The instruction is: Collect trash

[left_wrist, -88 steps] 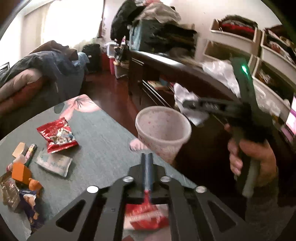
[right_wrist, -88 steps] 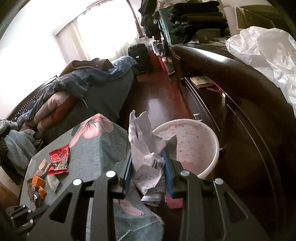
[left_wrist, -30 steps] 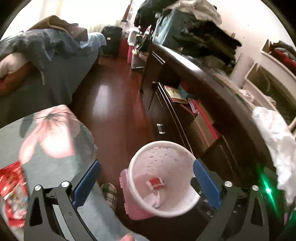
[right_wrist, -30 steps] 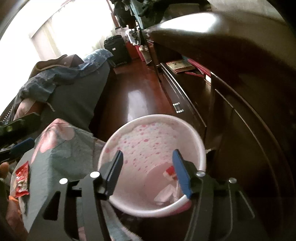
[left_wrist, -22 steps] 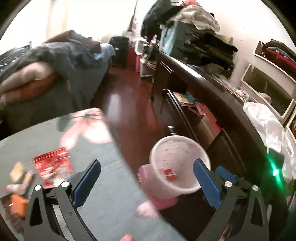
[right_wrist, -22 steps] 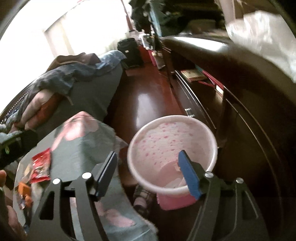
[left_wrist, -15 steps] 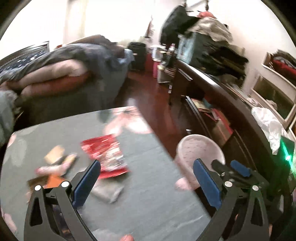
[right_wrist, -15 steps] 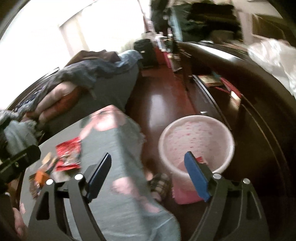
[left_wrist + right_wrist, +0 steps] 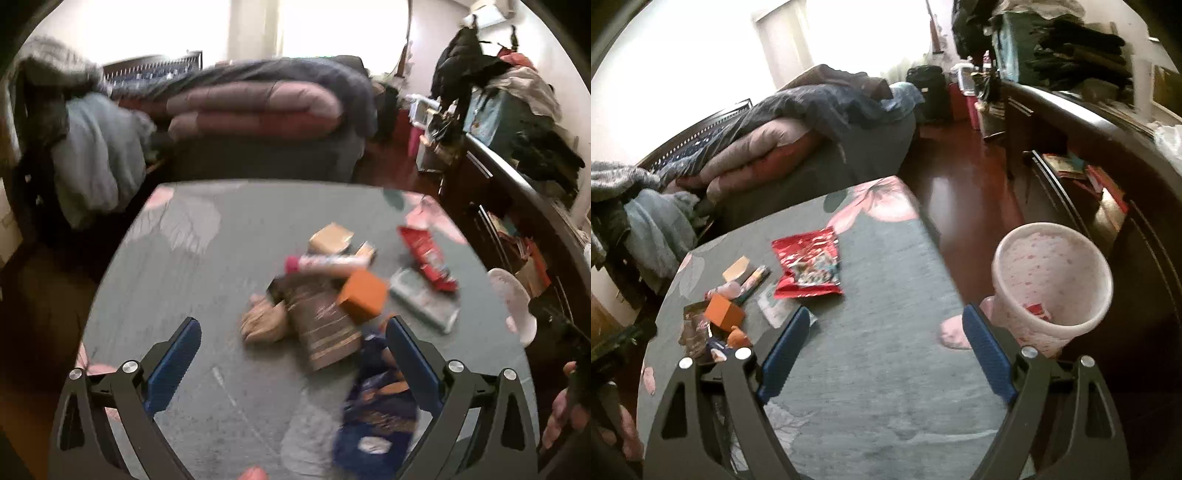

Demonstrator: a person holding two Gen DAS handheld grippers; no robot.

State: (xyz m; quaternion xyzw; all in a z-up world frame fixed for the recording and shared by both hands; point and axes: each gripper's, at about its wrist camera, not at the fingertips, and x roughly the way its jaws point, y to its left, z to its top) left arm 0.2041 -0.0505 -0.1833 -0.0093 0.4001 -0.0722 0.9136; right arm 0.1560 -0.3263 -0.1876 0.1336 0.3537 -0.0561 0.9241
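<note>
My left gripper (image 9: 293, 354) is open and empty above a pile of trash on the grey floral tablecloth (image 9: 177, 295): a brown wrapper (image 9: 321, 325), an orange box (image 9: 364, 295), a pink-capped tube (image 9: 325, 263), a blue wrapper (image 9: 376, 406), a red snack bag (image 9: 424, 256) and a clear wrapper (image 9: 424, 304). My right gripper (image 9: 882, 347) is open and empty over the table's right part. The red bag (image 9: 810, 269) and orange box (image 9: 724, 314) lie to its left. The pink speckled bin (image 9: 1052, 288) stands on the floor to the right with trash inside.
A bed piled with blankets (image 9: 255, 107) stands behind the table. A dark wooden dresser (image 9: 1108, 166) with cluttered shelves runs along the right. Red wood floor (image 9: 956, 184) lies between table and dresser. The bin also shows at the left view's right edge (image 9: 513, 299).
Both grippers let their trash drop into the bin and opened. Both have swung left, away from the bin and back over the table; the left one now faces the trash pile.
</note>
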